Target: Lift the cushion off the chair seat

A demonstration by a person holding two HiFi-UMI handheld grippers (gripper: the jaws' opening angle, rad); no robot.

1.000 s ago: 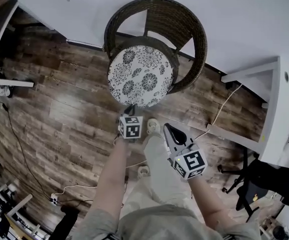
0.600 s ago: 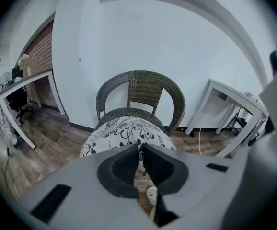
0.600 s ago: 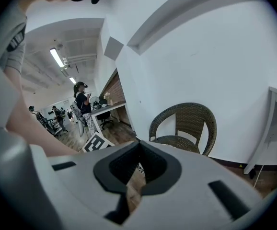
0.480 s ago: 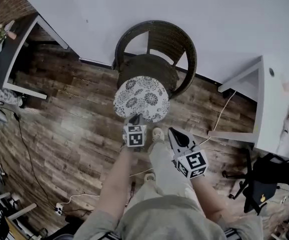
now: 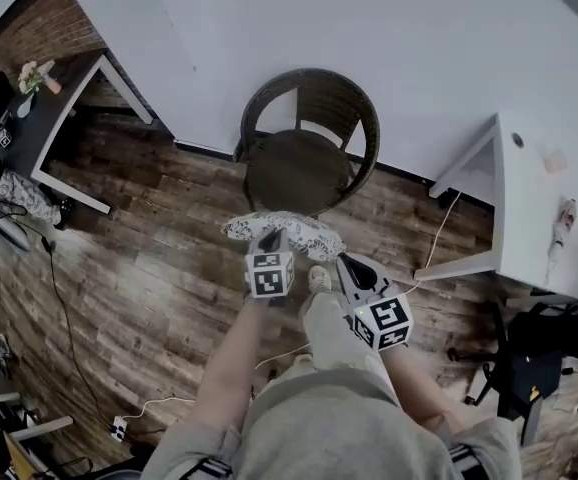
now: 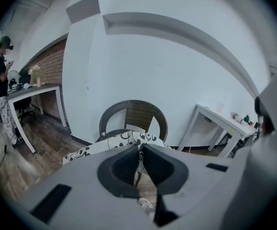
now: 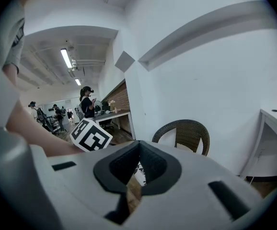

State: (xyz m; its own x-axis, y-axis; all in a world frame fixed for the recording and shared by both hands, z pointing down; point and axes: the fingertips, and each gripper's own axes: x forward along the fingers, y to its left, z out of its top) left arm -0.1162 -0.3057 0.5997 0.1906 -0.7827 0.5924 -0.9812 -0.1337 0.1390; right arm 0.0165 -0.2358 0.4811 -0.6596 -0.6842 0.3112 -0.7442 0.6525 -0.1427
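Cushion [image 5: 299,230] in air, clear of chair [image 5: 307,168] seat, hanging in front of it above wood floor [image 5: 149,228]. Left tool [image 5: 270,240] pinches its near edge, jaws narrow on the fabric. Right tool [image 5: 347,264] just beside cushion's right end, jaws drawn together, nothing gripped; contact unclear.

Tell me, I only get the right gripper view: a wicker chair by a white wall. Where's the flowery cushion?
Observer: The head view shows the cushion held up on the person's side of the chair, clear of it.
Operator: What's holding it?
Observer: The left gripper. Its own view shows the jaws shut on the cushion's edge.
Operator: Is anything lying on the chair?
Observer: No. From above, the dark woven seat is bare.
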